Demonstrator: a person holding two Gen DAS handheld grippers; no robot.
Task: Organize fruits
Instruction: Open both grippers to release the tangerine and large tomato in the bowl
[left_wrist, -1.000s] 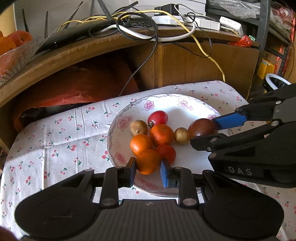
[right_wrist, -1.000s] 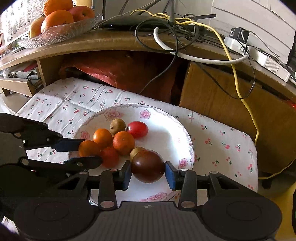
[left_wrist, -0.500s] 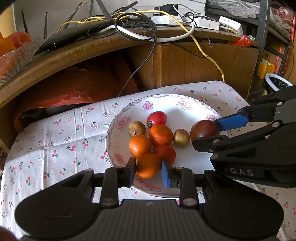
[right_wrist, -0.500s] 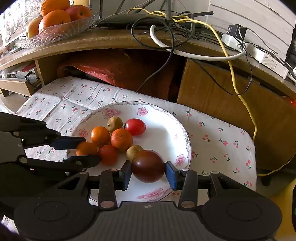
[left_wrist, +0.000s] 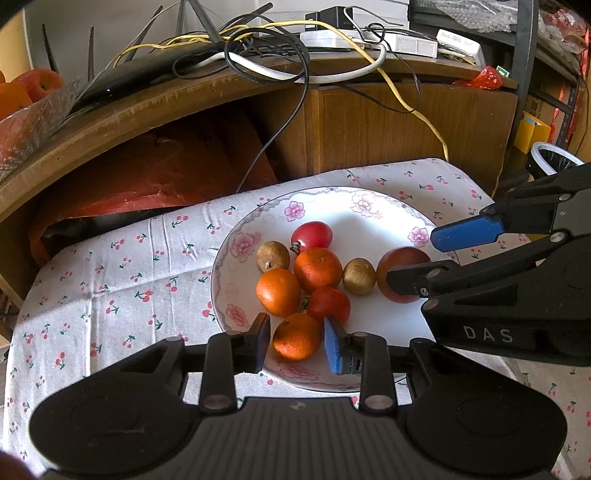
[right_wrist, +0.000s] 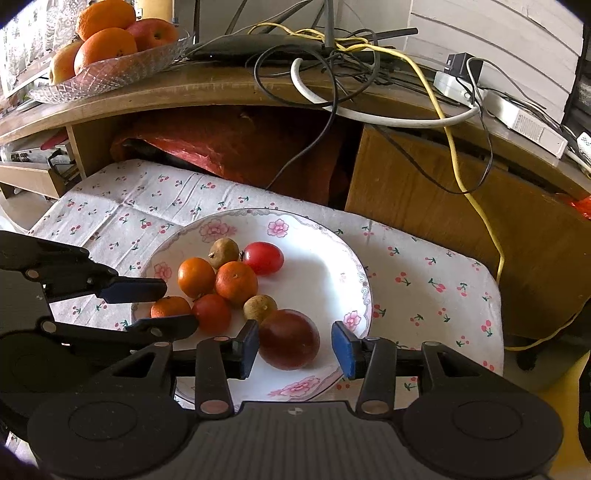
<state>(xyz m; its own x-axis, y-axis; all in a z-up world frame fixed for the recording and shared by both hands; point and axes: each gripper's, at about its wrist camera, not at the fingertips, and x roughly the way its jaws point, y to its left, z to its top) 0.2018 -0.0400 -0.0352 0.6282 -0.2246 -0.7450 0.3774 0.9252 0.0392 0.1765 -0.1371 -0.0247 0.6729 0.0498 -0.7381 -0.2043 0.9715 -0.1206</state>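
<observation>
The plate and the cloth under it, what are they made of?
The plate looks like glazed ceramic or porcelain: white, smooth and a bit shiny, with pink flowers printed round its rim. It could also be melamine. The cloth looks like thin woven cotton, matte, with fold creases and small printed cherries.

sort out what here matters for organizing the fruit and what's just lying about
Job: plate, oranges, red tomato, dark plum, left tool, right tool.
Lying about: cables, glass fruit bowl, red bag.
</observation>
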